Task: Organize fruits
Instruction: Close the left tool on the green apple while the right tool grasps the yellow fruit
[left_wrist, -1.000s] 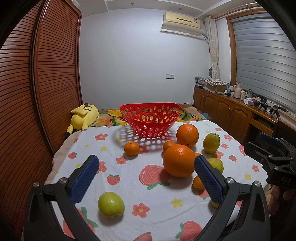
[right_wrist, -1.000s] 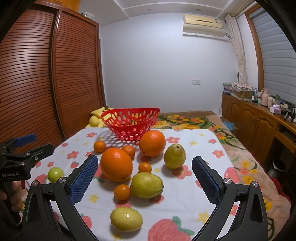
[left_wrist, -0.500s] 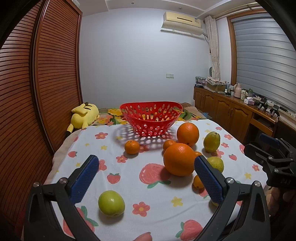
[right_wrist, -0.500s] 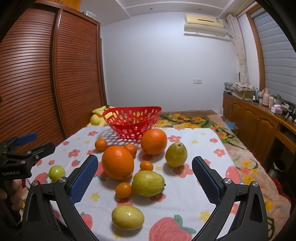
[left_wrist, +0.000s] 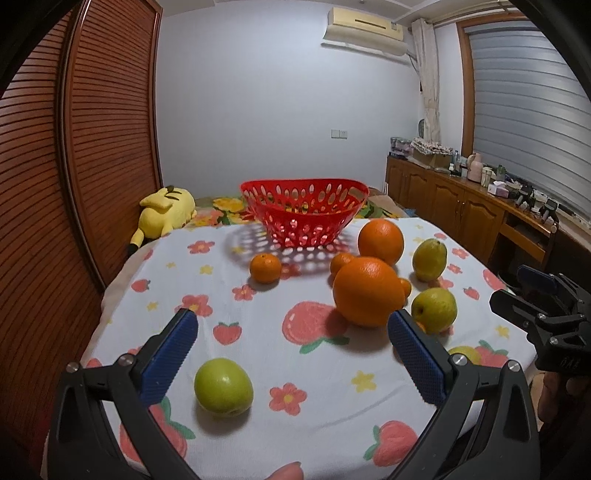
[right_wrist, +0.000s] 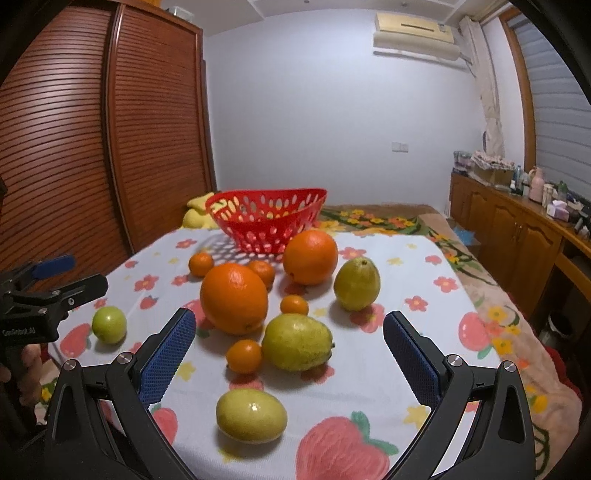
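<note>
A red perforated basket (left_wrist: 304, 218) stands at the far end of the table, on a white cloth printed with strawberries and flowers (left_wrist: 332, 373); through its holes no fruit can be made out inside, only glimpses of the floral bedding behind. All the fruit lies loose on the cloth in front of it. Two large oranges (right_wrist: 234, 297) (right_wrist: 310, 256) sit nearest the basket, with a small mandarin (left_wrist: 265, 268) off to the left (its shadow mixes with the basket's dotted one). An upright yellow-green pear (right_wrist: 356, 282) stands right of the far orange, a second pear (right_wrist: 297, 341) lies on its side among small kumquat-sized oranges (right_wrist: 243, 356), and a pale lemon-like fruit (right_wrist: 251, 415) lies closest to the right gripper (right_wrist: 289, 345). A green apple (left_wrist: 223, 387) sits alone near the left gripper (left_wrist: 293, 349). Both grippers hover above the cloth with their blue-padded jaws spread wide, grasping nothing. A yellow plush toy (left_wrist: 166, 214) lies beyond the table's far left corner.
</note>
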